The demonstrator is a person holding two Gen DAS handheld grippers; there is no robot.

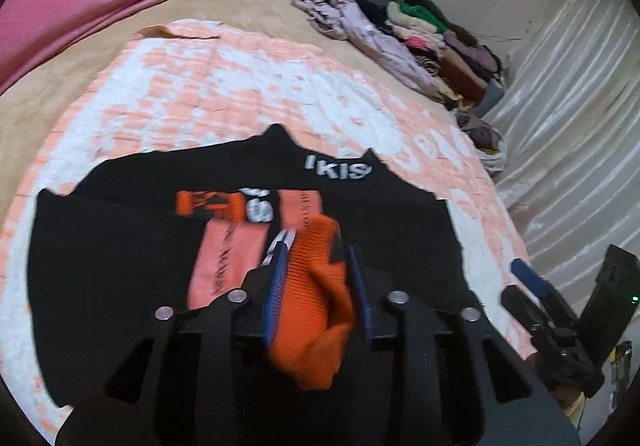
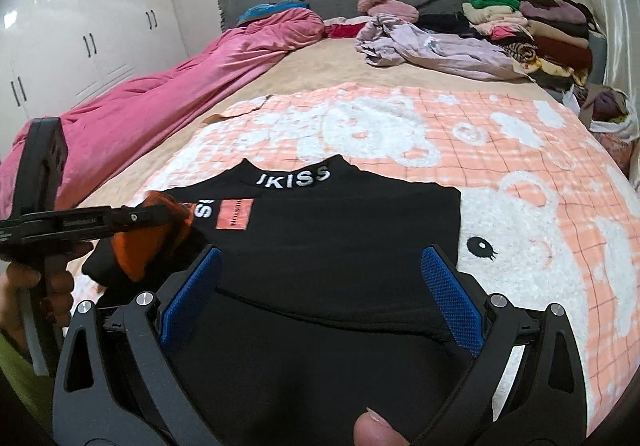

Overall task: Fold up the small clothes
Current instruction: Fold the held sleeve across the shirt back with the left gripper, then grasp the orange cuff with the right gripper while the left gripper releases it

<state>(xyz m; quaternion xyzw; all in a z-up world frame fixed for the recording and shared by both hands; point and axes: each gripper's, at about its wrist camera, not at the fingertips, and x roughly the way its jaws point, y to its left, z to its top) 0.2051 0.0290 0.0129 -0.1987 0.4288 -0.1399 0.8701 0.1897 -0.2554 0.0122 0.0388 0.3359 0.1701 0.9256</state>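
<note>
Orange ribbed cuff (image 1: pixel 316 286) fills the gap between the left gripper (image 1: pixel 316 258)'s blue-padded fingers (image 1: pixel 276 282), which are closed down on it; the cloth bunches and hangs out toward 6 o'clock in the left wrist view. That cuff ends a sleeve of the black top (image 2: pixel 332 230), so the left hand has the sleeve end lifted above the garment's body.

From the right wrist view the same grip appears at about 9 o'clock, the left gripper (image 2: pixel 160 216) coming in from the side with the orange cloth (image 2: pixel 140 246) drooping under it. The right gripper (image 2: pixel 320 290) has its fingers (image 2: pixel 452 294) spread wide with nothing between them, poised over the near hem of the top; whether the pads touch the fabric I cannot tell.

The top lies flat on the pink and white bear blanket (image 2: pixel 520 230) on the bed, its collar lettering (image 2: pixel 294 180) at 12 o'clock from the right gripper and its hem toward 6. So the long axis runs 6 to 12, straight ahead of both hands, and the held sleeve sits on the 9 o'clock side of that line.

My reading is that the sleeve is to be carried across toward 3 o'clock and laid over the chest print (image 1: pixel 256 206). The left hand is the one already on it; the right is nearer the hem and the opposite edge.

Beyond the blanket, at 11 o'clock, lies a pink duvet (image 2: pixel 168 94); at 1 to 2 o'clock, a heap of clothes (image 2: pixel 532 38) against the headboard.
</note>
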